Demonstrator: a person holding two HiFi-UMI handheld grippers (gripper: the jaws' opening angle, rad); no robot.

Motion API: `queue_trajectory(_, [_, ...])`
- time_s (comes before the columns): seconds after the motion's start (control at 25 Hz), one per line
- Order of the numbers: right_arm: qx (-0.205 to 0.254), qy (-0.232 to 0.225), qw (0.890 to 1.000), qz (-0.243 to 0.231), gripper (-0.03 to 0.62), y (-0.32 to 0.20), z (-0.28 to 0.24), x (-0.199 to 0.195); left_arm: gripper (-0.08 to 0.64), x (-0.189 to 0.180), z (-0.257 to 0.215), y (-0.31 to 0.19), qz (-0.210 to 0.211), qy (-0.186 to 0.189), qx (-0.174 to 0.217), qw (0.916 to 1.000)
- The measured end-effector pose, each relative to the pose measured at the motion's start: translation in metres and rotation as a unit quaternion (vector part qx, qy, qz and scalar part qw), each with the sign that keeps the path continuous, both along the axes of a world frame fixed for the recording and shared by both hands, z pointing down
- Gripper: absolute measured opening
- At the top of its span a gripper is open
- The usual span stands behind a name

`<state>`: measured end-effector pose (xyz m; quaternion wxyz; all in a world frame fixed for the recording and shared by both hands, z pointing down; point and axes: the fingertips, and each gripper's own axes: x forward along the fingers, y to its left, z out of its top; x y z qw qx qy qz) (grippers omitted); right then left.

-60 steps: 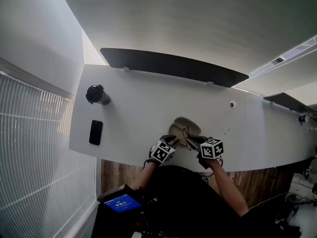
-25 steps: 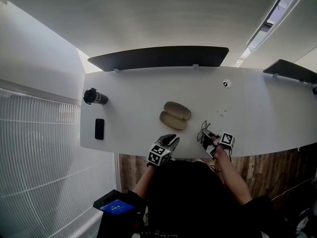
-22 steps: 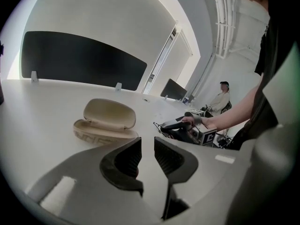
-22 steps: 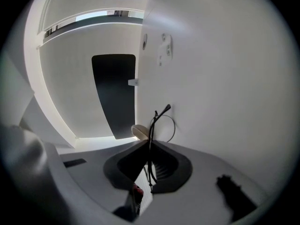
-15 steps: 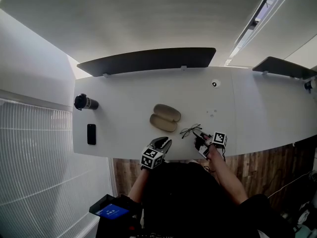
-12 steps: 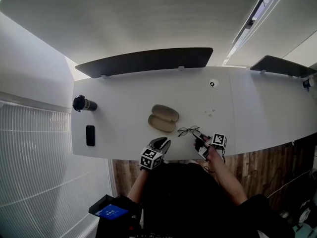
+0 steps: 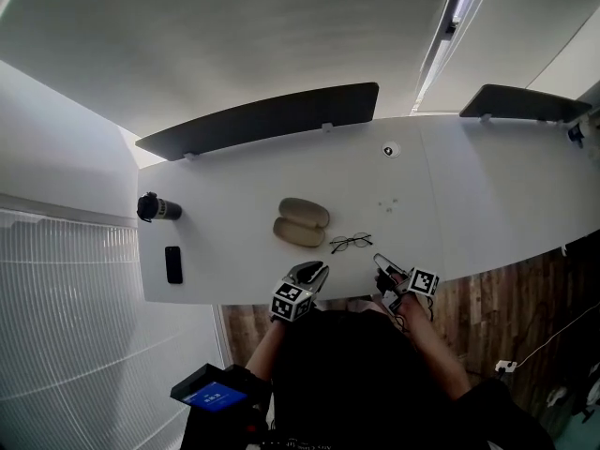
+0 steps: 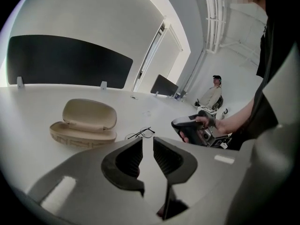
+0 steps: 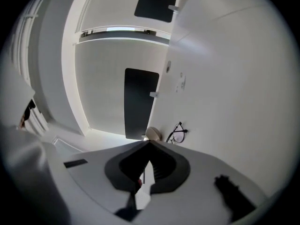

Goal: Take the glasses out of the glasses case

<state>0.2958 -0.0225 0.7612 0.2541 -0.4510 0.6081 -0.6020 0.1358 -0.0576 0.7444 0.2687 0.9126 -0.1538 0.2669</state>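
While the right gripper's (image 9: 149, 142) fingers (image 9: 162, 170) meet empty, the glasses (image 9: 176, 133) lie beyond them; untouched.

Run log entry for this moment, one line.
glasses: on table, beside open case | left gripper: open, closing, empty | right gripper: just shut, empty

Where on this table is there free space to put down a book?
Free: the white table between the phone and the open glasses case, and the wide stretch right of the glasses. Crowded: around case and glasses.
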Motion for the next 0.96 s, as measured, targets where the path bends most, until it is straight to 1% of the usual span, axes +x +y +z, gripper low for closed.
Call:
queue_trajectory(0.04, [0.014,0.016,1.000,-0.011,0.008,0.005,-0.004,-0.002,0.077,0.002,0.001,0.005,0.005,-0.004,-0.002,1.0000])
queue_trajectory(0.08, [0.026,0.017,0.999,-0.018,0.006,0.009,-0.006,-0.006,0.077,0.003,0.001,0.011,0.010,-0.008,-0.004,0.9999])
queue_trajectory(0.16, [0.039,0.009,0.999,-0.023,0.006,0.019,-0.008,-0.011,0.077,0.004,0.003,0.024,0.019,-0.018,-0.008,0.9996])
queue_trajectory(0.28, [0.059,-0.006,0.998,-0.017,0.006,0.031,-0.015,-0.005,0.074,0.012,-0.003,0.045,0.014,-0.018,-0.012,0.9997])
queue_trajectory(0.4, [0.084,-0.001,0.996,-0.018,0.006,0.039,-0.022,0.003,0.072,0.001,0.013,0.082,0.018,-0.045,-0.027,0.9985])
queue_trajectory(0.52, [0.079,-0.014,0.996,-0.029,0.006,0.052,-0.014,-0.001,0.072,-0.014,0.027,0.113,0.012,-0.060,-0.050,0.9969])
queue_trajectory(0.64, [0.065,-0.024,0.996,-0.052,0.006,0.068,-0.005,-0.009,0.074,-0.024,0.032,0.127,-0.009,-0.059,-0.066,0.9960])
queue_trajectory(0.76, [0.064,-0.019,0.996,-0.063,0.006,0.078,-0.009,-0.019,0.067,-0.034,0.030,0.137,-0.025,-0.055,-0.064,0.9962])
queue_trajectory(0.84, [0.065,-0.011,0.996,-0.066,0.006,0.079,-0.013,-0.026,0.067,-0.040,0.029,0.143,-0.025,-0.052,-0.062,0.9964])
queue_trajectory(0.96, [0.061,-0.015,0.996,-0.063,0.006,0.082,-0.009,-0.038,0.066,-0.045,0.024,0.151,-0.020,-0.041,-0.055,0.9974])
